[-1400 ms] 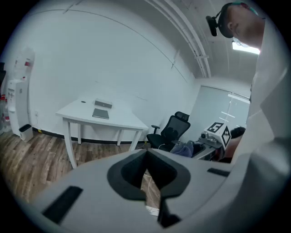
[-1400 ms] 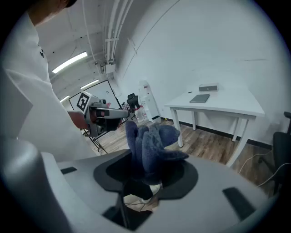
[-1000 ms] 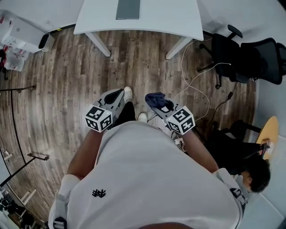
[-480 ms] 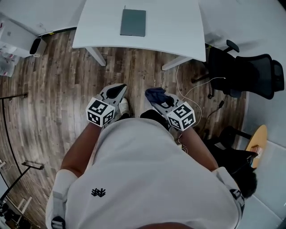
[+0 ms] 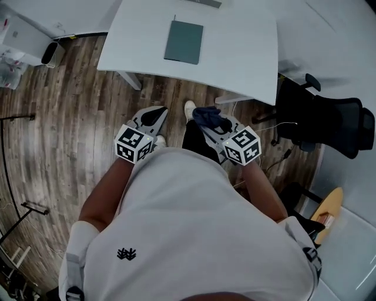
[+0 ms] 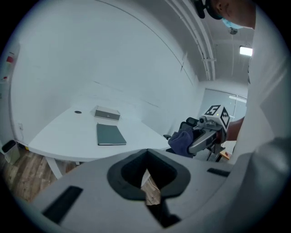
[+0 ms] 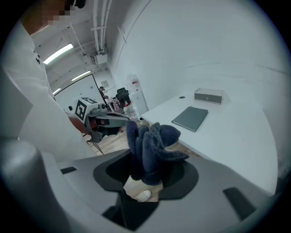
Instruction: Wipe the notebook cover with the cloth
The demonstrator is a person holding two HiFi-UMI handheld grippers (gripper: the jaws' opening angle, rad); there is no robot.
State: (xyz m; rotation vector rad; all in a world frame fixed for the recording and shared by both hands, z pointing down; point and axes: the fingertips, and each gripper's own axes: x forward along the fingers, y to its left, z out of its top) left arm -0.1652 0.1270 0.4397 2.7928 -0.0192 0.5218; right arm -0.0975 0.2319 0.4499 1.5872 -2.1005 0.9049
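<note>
Head view: the grey box [image 5: 205, 2] was cut off by the top edge, the office chair [image 5: 343, 126] by the right edge. Right gripper view: the cloth [image 7: 152, 143] had its lower end hidden inside the right gripper [image 7: 146, 175], whose jaws clamped it.

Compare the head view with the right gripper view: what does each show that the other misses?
Only the head view: the black office chair and the marker cube on the right gripper. Only the right gripper view: the ceiling lights. Both: the notebook on the white table, the dark blue cloth held in the right gripper, and the left gripper.
</note>
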